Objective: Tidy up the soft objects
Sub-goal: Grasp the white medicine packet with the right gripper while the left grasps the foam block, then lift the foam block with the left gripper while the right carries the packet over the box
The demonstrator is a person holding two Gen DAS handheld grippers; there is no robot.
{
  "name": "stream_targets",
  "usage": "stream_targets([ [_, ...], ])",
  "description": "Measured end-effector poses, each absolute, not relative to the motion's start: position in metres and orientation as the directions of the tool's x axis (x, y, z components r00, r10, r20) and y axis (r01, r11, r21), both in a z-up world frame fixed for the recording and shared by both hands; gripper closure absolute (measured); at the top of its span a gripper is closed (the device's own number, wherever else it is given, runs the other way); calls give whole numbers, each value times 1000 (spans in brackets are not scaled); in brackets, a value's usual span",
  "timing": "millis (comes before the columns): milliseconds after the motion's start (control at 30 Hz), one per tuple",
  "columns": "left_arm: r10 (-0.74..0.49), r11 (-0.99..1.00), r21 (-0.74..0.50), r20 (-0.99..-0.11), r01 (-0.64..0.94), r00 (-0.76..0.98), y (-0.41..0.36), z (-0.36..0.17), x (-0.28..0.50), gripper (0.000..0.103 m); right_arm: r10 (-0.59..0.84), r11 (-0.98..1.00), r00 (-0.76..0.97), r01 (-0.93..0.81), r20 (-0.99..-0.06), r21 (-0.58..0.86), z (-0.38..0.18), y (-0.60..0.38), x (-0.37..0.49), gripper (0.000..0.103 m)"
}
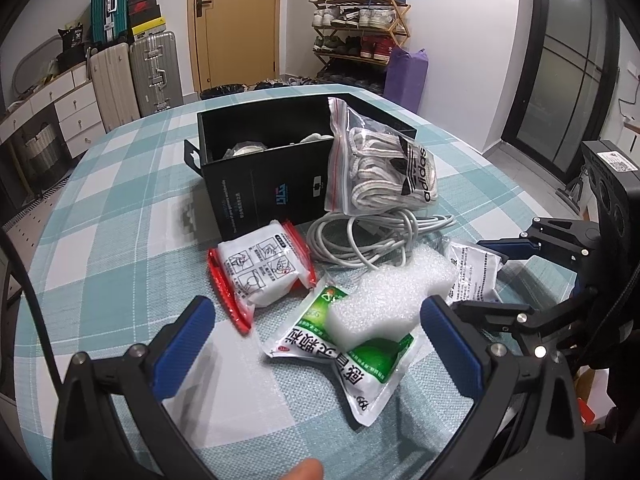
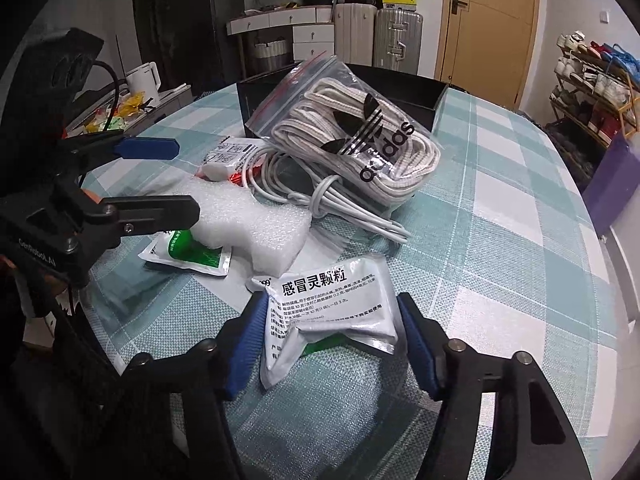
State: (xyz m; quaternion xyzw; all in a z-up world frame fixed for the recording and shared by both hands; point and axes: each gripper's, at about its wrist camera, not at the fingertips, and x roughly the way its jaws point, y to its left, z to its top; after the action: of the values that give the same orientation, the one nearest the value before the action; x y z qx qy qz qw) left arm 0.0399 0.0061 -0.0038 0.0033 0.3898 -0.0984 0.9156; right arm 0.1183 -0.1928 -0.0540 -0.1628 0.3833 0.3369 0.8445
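Note:
My left gripper [image 1: 316, 320] is open, its jaws either side of a white foam block [image 1: 384, 304] lying on a green medicine sachet [image 1: 360, 360]. A red-edged white packet [image 1: 260, 276] lies to its left. My right gripper [image 2: 332, 320] has its jaws closed against a white medicine sachet [image 2: 332, 304], which looks crumpled between the pads. A zip bag of laces [image 2: 352, 148] leans on an open black box [image 1: 264, 168], above a coiled white cable [image 1: 360, 240]. The foam block also shows in the right wrist view [image 2: 256, 224].
The checked tablecloth [image 1: 120, 240] covers a round table. The black box holds some pale items. Suitcases [image 1: 132, 72], a door and a shoe rack [image 1: 360, 28] stand behind the table. The other gripper shows at the side of each view.

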Motion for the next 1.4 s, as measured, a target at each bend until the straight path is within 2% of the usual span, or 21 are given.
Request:
stream_targets([
  [433, -193, 976, -67, -715, 209, 672, -2, -1, 41, 0, 436, 738, 491, -675, -754, -13, -52, -209, 114, 41],
  [800, -173, 972, -17, -735, 236, 656, -16, -10, 45, 1, 436, 749, 496, -663, -751, -4, -54, -212, 115, 41],
  [900, -168, 968, 3, -733, 250, 659, -19, -10, 43, 13, 435, 749, 497, -663, -751, -5, -53, -212, 115, 41],
  [967, -167, 967, 10, -726, 253, 667, -20, -10, 42, 16, 433, 749, 497, -663, -752, -7, -53, -211, 116, 41],
  [1067, -190, 959, 6, -725, 283, 662, -23, -10, 39, 33, 431, 750, 499, -662, -751, -9, -53, -210, 115, 41],
  [1133, -208, 951, 8, -722, 308, 659, -26, -9, 37, 49, 431, 750, 500, -661, -751, -10, -53, -209, 114, 41],
  [1400, -251, 942, -23, -709, 334, 659, -24, -1, 31, 53, 426, 753, 508, -658, -748, -18, -51, -209, 113, 41],
])
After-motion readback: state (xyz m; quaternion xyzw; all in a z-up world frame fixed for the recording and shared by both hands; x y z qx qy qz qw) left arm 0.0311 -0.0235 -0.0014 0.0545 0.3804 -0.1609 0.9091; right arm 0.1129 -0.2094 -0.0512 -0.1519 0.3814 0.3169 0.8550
